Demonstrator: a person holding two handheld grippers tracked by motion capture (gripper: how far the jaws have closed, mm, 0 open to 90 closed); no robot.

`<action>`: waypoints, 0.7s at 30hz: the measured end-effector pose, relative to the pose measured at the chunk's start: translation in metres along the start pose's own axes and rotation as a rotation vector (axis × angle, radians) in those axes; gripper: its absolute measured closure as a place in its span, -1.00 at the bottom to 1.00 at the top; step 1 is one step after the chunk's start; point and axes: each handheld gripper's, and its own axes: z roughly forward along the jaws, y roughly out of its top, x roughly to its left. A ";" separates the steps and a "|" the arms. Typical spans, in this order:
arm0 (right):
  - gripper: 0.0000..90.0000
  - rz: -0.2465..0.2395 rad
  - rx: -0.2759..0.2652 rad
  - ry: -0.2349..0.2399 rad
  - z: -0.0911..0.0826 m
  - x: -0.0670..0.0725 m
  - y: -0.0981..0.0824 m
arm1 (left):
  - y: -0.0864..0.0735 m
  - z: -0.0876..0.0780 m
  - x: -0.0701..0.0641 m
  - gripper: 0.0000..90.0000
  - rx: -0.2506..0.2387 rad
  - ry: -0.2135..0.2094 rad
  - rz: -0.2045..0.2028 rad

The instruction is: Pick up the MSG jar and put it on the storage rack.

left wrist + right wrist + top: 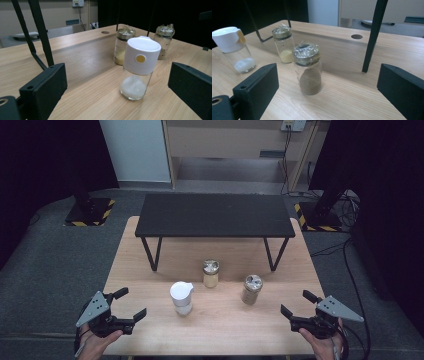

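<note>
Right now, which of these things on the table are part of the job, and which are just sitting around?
Part of the job:
white-capped jar, facing the open left gripper
brown-powder jar, facing the open right gripper

Just about:
yellow-powder jar
black shelf
wooden table

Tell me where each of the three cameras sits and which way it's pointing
High view: above the person's side, looking forward and down on the wooden table; both hands show, with the left gripper and right gripper.
Left gripper view: rides the left gripper, facing the white-capped jar between its open jaws.
Right gripper view: rides the right gripper, facing the brown powder jar between its open jaws.
Shared: both gripper views show all three jars, including the yellow powder jar, and the black rack's legs.
</note>
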 end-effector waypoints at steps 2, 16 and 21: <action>-0.91 0.005 -0.003 0.008 0.000 -0.002 -0.001 | 0.000 0.000 0.001 -0.97 -0.002 -0.003 -0.002; -0.90 0.030 0.000 0.014 0.000 -0.007 -0.002 | 0.001 0.002 0.001 -0.97 0.006 -0.010 -0.002; -0.91 0.029 0.001 0.021 0.000 -0.007 -0.002 | -0.001 0.000 0.002 -0.97 -0.001 -0.008 -0.010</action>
